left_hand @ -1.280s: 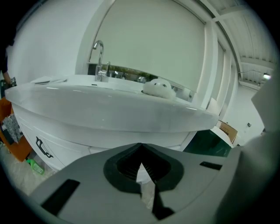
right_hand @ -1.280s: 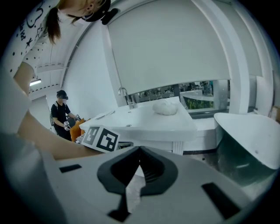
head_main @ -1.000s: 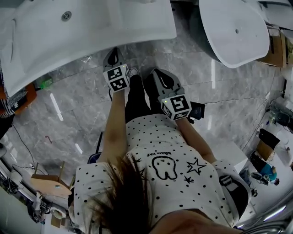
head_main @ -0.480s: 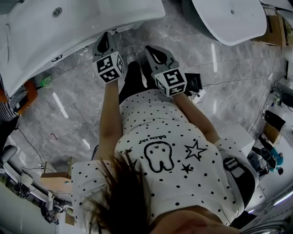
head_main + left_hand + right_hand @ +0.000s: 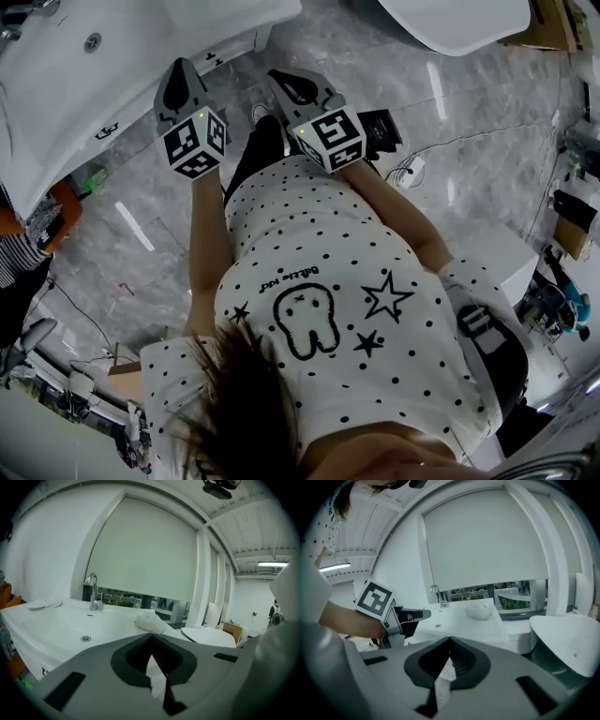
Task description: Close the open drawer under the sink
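Observation:
In the head view the white sink [image 5: 84, 84] fills the upper left. A narrow white strip of the cabinet front [image 5: 239, 47] shows under its rim, and I cannot tell whether a drawer stands open there. My left gripper [image 5: 174, 69] is raised beside the sink's front edge, shut and empty. My right gripper [image 5: 279, 79] hangs just to its right, also shut on nothing. The left gripper view looks over the basin with its tap [image 5: 93, 592], its drain [image 5: 85, 639] and a white cloth [image 5: 150, 620]. The right gripper view shows the left gripper [image 5: 423, 614] before the sink [image 5: 459, 620].
A white oval tub [image 5: 450, 19] stands at the top right. A black object [image 5: 380, 127] and cables [image 5: 412, 173] lie on the grey marble floor. Someone in stripes stands at the left edge [image 5: 19, 234]. Boxes and clutter line the right side [image 5: 562, 225].
Both grippers have risen, the left one more, from below the sink's edge to about the level of its top. In the head view the sink and tub have slid up and to the left.

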